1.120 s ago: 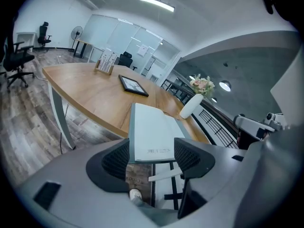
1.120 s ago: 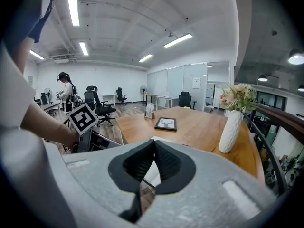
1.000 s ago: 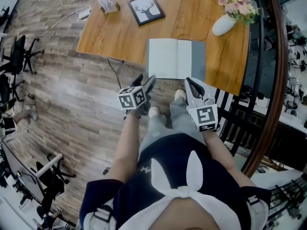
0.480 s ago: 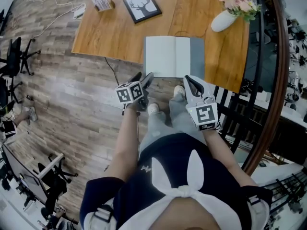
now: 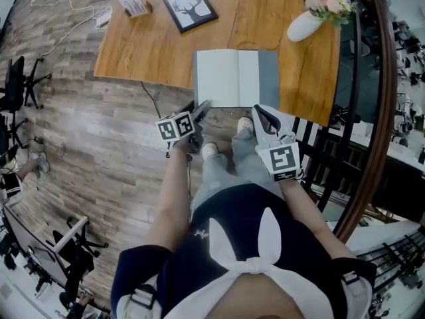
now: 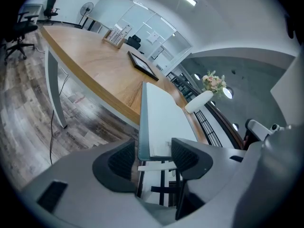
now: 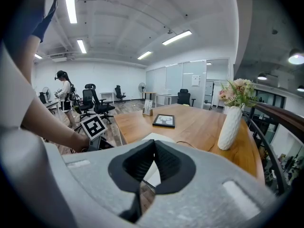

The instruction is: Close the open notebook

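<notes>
1. Head view: the open notebook (image 5: 236,78) is seen lying flat on the wooden table (image 5: 153,52), at its near edge and possibly jutting slightly over it. The spread runs left to right along that edge, while the spine points away from the person. White pages are shown on the left and a grey part on the right.
2. The left gripper (image 5: 199,111) is held just short of the notebook's near left corner, with its jaws apart. In the left gripper view the notebook (image 6: 161,118) is lined up straight ahead of the left gripper (image 6: 153,151).
3. The right gripper (image 5: 259,115) is held just short of the grey right part. Its jaws are pressed together on nothing.
4. Both grippers are judged about equally near, but only the left one is ready to take an edge.
5. Whether the near edge already sits between the left jaws cannot be told. In the right gripper view the notebook (image 7: 154,137) is mostly hidden behind the right gripper (image 7: 154,151).
</notes>
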